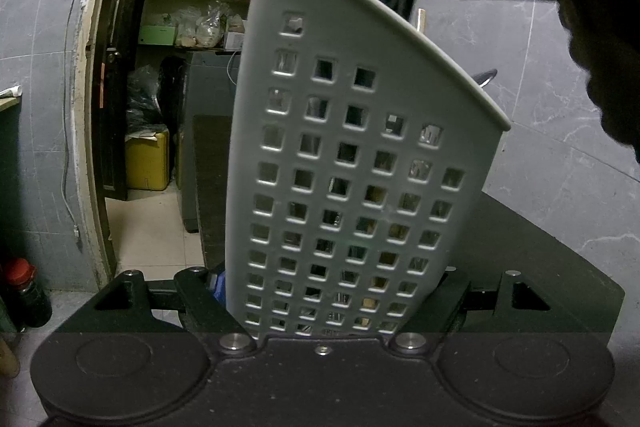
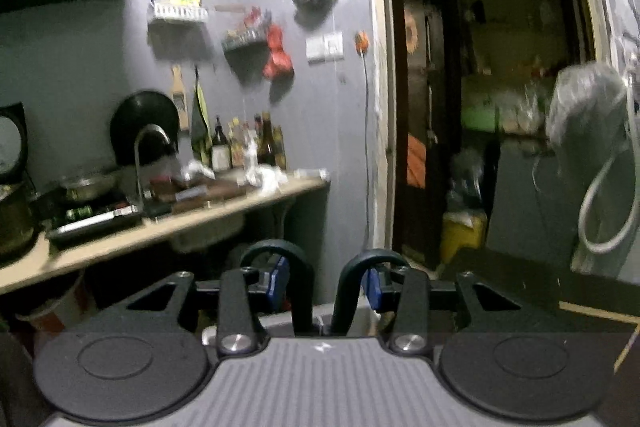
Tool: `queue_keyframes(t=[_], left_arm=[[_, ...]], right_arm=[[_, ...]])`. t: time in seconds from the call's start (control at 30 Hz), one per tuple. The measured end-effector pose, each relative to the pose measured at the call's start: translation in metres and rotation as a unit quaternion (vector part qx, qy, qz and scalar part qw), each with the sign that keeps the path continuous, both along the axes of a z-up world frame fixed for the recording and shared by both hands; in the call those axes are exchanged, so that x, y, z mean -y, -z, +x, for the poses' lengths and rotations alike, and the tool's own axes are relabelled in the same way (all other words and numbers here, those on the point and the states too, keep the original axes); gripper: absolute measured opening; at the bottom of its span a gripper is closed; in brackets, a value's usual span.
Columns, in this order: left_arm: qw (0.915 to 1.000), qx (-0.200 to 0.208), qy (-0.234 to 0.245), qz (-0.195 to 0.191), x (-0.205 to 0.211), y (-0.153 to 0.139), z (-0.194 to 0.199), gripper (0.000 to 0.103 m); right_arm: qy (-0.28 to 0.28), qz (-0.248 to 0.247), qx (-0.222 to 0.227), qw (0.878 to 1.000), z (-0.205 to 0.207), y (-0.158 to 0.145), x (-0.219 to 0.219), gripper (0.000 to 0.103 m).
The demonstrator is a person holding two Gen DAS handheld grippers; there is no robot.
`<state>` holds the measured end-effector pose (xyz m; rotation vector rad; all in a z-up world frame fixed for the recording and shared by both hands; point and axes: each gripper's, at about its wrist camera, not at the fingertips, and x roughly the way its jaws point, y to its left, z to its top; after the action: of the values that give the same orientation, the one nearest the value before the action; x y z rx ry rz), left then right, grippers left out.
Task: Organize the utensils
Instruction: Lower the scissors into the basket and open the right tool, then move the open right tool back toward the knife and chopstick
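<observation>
The left tongs [image 1: 334, 287] are clamped on the foot of a pale grey plastic utensil holder [image 1: 360, 147] pierced with rows of square holes. It rises straight ahead of them, leaning a little to the right, with its slanted rim high above the fingers. Through the holes, metal and wooden pieces show dimly inside. A pale wooden stick end [image 1: 421, 19] and a dark curved handle [image 1: 486, 77] poke up past the rim on its far side.

The right tongs [image 2: 326, 281] appear closed on a pair of black loop-handled scissors [image 2: 304, 291]: the two loops stand up between the blue pads [image 2: 280, 279], and the steel part runs back toward the camera. Whether the pads press firmly is hard to tell through the blur.

The holder is probably light and stiff, but its smooth thin wall could flex or slip, and the contents make it top-heavy, so the low grip across the base seems wise. The scissors are rigid and slick, best held by the loops with the points kept away from the hand.

Ahead of the right tongs a cluttered pale countertop [image 2: 168, 227] lies to the left and an open doorway [image 2: 480, 107] to the right. The holder's rim is the edge to clear, and the room above it looks open.
</observation>
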<state>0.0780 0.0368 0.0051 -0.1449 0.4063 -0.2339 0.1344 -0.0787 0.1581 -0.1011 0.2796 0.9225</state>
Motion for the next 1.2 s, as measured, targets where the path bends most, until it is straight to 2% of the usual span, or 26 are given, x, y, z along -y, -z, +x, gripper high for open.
queue_keyframes(t=[0.03, 0.07, 0.1, 0.3, 0.33, 0.37, 0.4, 0.43, 0.67, 0.87, 1.0, 1.2], left_arm=[[1.0, 0.0, 0.001, 0.0, 0.0, 0.0, 0.0, 0.079], [1.0, 0.0, 0.001, 0.0, 0.0, 0.0, 0.0, 0.079], [1.0, 0.0, 0.001, 0.001, 0.0, 0.0, 0.0, 0.079], [1.0, -0.001, 0.002, 0.001, -0.001, -0.001, 0.0, 0.079], [1.0, -0.001, 0.002, 0.001, -0.001, -0.001, 0.0, 0.079], [1.0, -0.001, 0.001, 0.001, -0.001, -0.001, 0.0, 0.079], [1.0, -0.001, 0.001, 0.001, -0.001, -0.001, 0.0, 0.079], [1.0, -0.001, 0.001, 0.002, -0.001, -0.001, 0.0, 0.079], [1.0, -0.002, 0.0, 0.003, 0.001, -0.001, 0.0, 0.079], [1.0, -0.002, 0.0, 0.003, 0.001, -0.001, 0.0, 0.079], [1.0, -0.002, -0.001, 0.008, 0.002, -0.002, 0.0, 0.079], [0.9999, -0.002, -0.004, 0.012, 0.006, -0.002, -0.002, 0.079]], right_arm=[[-0.002, -0.013, -0.01, 1.0, 0.001, 0.002, 0.001, 0.05], [-0.004, -0.025, -0.02, 0.999, 0.002, 0.005, 0.001, 0.062], [-0.003, -0.034, -0.027, 0.999, 0.001, 0.007, 0.002, 0.067], [-0.004, -0.083, -0.045, 0.995, -0.014, 0.016, 0.01, 0.068], [0.0, -0.086, -0.044, 0.995, -0.017, 0.017, 0.012, 0.071], [0.001, -0.086, -0.044, 0.995, -0.02, 0.017, 0.015, 0.09], [0.004, -0.08, -0.043, 0.996, -0.022, 0.016, 0.018, 0.1], [0.01, -0.073, -0.039, 0.997, -0.024, 0.014, 0.02, 0.102], [0.031, -0.012, -0.02, 0.999, -0.035, 0.008, 0.05, 0.103], [0.069, 0.082, -0.004, 0.994, -0.046, 0.034, 0.095, 0.103], [0.122, 0.152, -0.013, 0.981, -0.051, 0.073, 0.13, 0.103], [0.198, 0.216, -0.048, 0.955, -0.047, 0.128, 0.167, 0.103]])
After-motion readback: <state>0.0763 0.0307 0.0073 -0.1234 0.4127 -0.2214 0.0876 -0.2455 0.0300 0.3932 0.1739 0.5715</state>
